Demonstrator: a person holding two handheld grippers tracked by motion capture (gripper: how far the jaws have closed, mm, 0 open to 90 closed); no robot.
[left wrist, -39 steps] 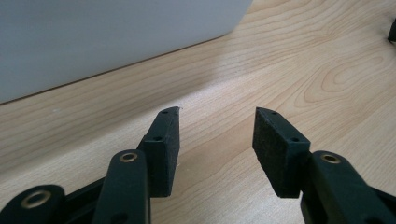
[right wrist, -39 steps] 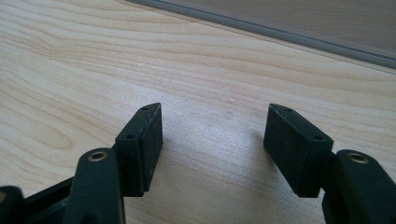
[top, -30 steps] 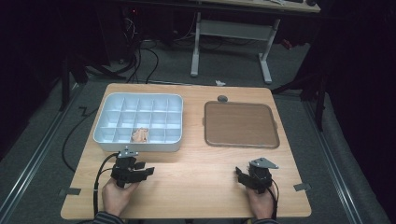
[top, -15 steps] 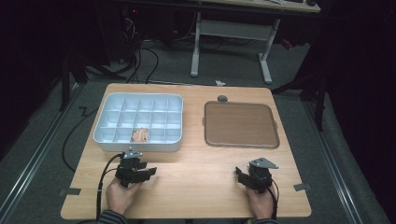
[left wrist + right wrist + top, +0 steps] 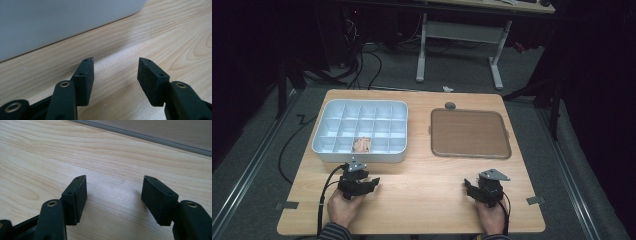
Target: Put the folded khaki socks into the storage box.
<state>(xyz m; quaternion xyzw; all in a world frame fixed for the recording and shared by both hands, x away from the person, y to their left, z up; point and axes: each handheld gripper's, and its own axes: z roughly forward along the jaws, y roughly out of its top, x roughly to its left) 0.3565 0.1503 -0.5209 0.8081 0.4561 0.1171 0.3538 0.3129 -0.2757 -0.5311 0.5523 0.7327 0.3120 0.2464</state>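
My left gripper (image 5: 370,183) lies low over the wooden table (image 5: 422,175), near the front left, just in front of a white compartment box (image 5: 337,125). Its jaws stand open with nothing between them (image 5: 115,67), and the box's white wall (image 5: 62,22) rises close ahead. A small tan, crumpled thing (image 5: 362,145) lies in a front compartment of the box. My right gripper (image 5: 471,188) rests near the front right, open and empty (image 5: 115,186). It faces the grey rim of a brown tray (image 5: 155,141).
The brown tray (image 5: 469,133) lies flat at the back right with nothing on it. A small grey round object (image 5: 450,105) sits behind it near the far edge. Bare wood stretches between the two hands. A desk frame (image 5: 462,30) stands beyond the table.
The left hand has shifted slightly to the right along the front of the box. The right hand has kept still.
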